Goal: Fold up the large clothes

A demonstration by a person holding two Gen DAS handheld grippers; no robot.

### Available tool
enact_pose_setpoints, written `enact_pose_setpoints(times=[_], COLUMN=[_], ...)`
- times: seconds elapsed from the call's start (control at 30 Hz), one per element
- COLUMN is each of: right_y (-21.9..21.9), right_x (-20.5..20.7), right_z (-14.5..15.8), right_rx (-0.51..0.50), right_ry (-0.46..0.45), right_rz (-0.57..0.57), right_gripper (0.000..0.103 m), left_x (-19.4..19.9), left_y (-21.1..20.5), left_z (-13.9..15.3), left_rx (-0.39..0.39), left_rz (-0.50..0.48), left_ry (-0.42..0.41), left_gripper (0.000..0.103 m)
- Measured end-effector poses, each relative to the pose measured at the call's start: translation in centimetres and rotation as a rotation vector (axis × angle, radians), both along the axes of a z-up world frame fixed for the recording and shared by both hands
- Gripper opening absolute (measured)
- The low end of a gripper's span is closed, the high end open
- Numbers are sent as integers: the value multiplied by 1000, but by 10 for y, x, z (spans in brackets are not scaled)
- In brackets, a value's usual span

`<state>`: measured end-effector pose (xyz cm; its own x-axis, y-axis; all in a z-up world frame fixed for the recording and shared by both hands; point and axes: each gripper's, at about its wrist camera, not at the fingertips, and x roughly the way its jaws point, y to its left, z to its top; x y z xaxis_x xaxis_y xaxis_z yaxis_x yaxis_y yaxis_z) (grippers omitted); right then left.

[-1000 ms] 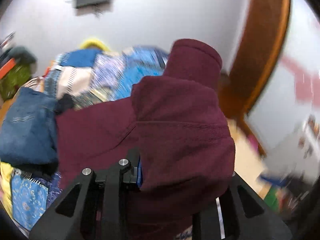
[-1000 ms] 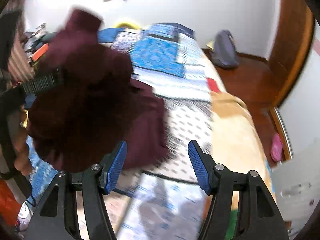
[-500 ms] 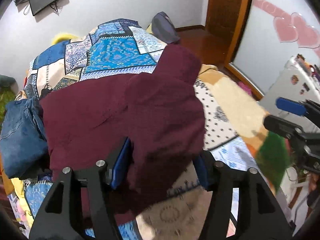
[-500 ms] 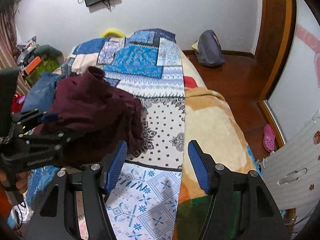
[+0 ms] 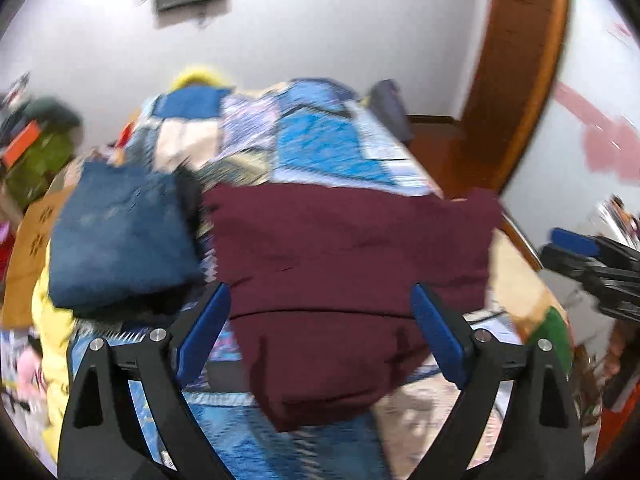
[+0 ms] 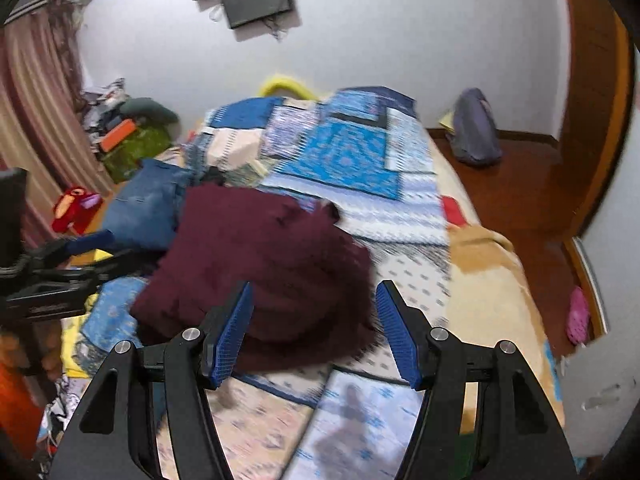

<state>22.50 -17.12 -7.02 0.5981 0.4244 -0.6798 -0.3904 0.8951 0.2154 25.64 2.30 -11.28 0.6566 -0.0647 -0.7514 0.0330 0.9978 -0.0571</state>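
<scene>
A dark maroon garment lies folded on the patchwork bedspread; it also shows in the right wrist view. My left gripper is open and empty, its blue pads either side of the garment's near edge, just above it. My right gripper is open and empty, over the garment's near right part. The left gripper also shows at the left edge of the right wrist view, and the right gripper at the right edge of the left wrist view.
Folded blue jeans lie left of the maroon garment, also in the right wrist view. A grey bag stands on the wooden floor by the wall. A red toy and clutter lie at left. A beige blanket covers the bed's right side.
My left gripper has opened and let go of the maroon garment, which now lies flat on the bed. My right gripper has moved in over the garment, still open.
</scene>
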Motion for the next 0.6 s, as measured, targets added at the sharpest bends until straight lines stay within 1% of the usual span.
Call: enact_pose_setpoints(times=[0.07, 0.13, 0.2, 0.23, 0.3, 0.37, 0.4, 0.43, 0.47, 0.53, 0.57, 0.6], right_y=[14, 30, 41, 45, 49, 49, 48, 44, 40, 28, 23, 16], right_x=[5, 15, 24, 30, 40, 47, 49, 50, 50, 48, 47, 46], right_z=[3, 0, -8, -14, -28, -45, -55, -64, -70, -85, -88, -93], right_rx=[12, 7, 9, 9, -9, -52, -76, -98, -114, -112, -107, -103], right_ry=[-12, -6, 16, 35, 72, 103, 116, 123, 125, 138, 144, 147], right_rz=[38, 68, 94, 105, 95, 87, 89, 90, 88, 100, 98, 92], right_gripper=[60, 60, 60, 60, 60, 60, 60, 60, 60, 63, 63, 68], left_x=[7, 14, 21, 25, 26, 22, 18, 14, 10, 6, 5, 4], left_y=[18, 28, 32, 29, 22, 10, 7, 2, 0, 1, 4, 7], left_z=[-10, -22, -41, -56, -76, -94, -100, -107, -111, -123, -127, -132], left_rx=[-11, -17, -31, -37, -25, -2, -1, 8, 19, 27, 19, -3], left_rz=[46, 62, 53, 37, 12, -33, -50, -64, -65, -65, -63, -62], left_ry=[31, 66, 128, 177, 214, 230, 230, 225, 223, 230, 235, 240], left_gripper=[91, 91, 91, 91, 92, 93, 95, 101, 102, 102, 102, 102])
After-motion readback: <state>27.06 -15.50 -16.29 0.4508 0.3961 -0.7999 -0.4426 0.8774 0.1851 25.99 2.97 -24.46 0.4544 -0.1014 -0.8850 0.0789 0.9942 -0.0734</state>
